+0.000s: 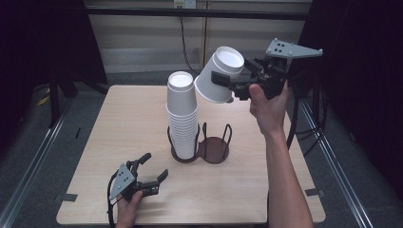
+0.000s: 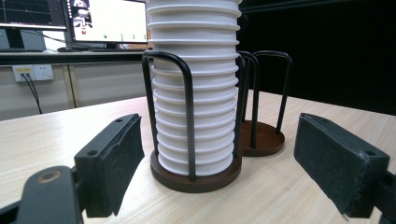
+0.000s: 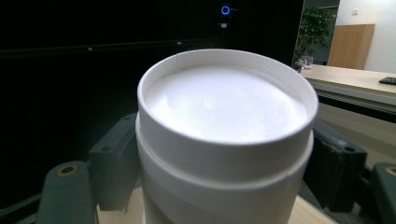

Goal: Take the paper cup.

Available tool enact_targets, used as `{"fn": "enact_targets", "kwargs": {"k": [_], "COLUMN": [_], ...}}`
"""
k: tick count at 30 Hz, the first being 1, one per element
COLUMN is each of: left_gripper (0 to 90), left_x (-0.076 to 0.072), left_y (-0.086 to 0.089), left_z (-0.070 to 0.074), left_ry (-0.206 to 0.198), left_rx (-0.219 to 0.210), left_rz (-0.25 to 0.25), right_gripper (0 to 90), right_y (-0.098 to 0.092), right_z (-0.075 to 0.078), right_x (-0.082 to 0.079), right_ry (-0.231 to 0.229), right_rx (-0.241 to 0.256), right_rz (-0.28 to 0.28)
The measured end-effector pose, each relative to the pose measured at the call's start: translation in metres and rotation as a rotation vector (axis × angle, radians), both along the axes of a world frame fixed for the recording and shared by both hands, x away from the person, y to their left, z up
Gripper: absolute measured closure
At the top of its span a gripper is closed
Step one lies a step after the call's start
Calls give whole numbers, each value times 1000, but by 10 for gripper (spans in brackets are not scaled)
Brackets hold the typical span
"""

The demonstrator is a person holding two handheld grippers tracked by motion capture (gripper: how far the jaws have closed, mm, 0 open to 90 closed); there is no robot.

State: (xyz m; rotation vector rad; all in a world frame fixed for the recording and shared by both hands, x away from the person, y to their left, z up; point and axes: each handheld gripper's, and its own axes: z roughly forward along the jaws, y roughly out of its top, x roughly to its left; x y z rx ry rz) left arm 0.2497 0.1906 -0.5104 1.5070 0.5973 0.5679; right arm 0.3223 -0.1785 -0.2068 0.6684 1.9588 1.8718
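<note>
A tall stack of upside-down white paper cups stands in the left slot of a black wire holder at mid-table; the holder's right slot is bare. Above and to the right of the stack, my right gripper is shut on a white cup, held tilted in the air with its bottom facing up. The right gripper view has that cup pinched between both pads. My left gripper rests open near the table's front left, aimed at the stack and the holder's base.
The wooden table has bare surface around the holder. Metal rails run along both sides on the floor, and cables hang behind the right hand. Monitors and a wall socket stand behind the table in the left gripper view.
</note>
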Motion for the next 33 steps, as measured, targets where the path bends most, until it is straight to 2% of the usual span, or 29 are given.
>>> {"fn": "enact_targets", "kwargs": {"k": [7, 17, 25, 29, 33], "left_gripper": [156, 156, 154, 155, 159], "left_x": [0, 0, 0, 2, 1], "left_y": [0, 0, 0, 1, 1], "left_z": [0, 0, 0, 1, 2], "left_ry": [2, -1, -1, -1, 30], "left_rx": [-1, 0, -1, 0, -13], "left_rz": [3, 1, -7, -39, -45], "right_gripper": [221, 222, 222, 222, 222], "right_y": [-12, -25, -23, -20, -16], "right_z": [-10, -32, -55, -65, -73], "right_x": [-5, -10, -14, -15, -19], "right_ry": [0, 39, 62, 72, 69], "right_rx": [6, -4, -44, -44, -52], "right_rz": [-14, -33, -19, -9, 1]}}
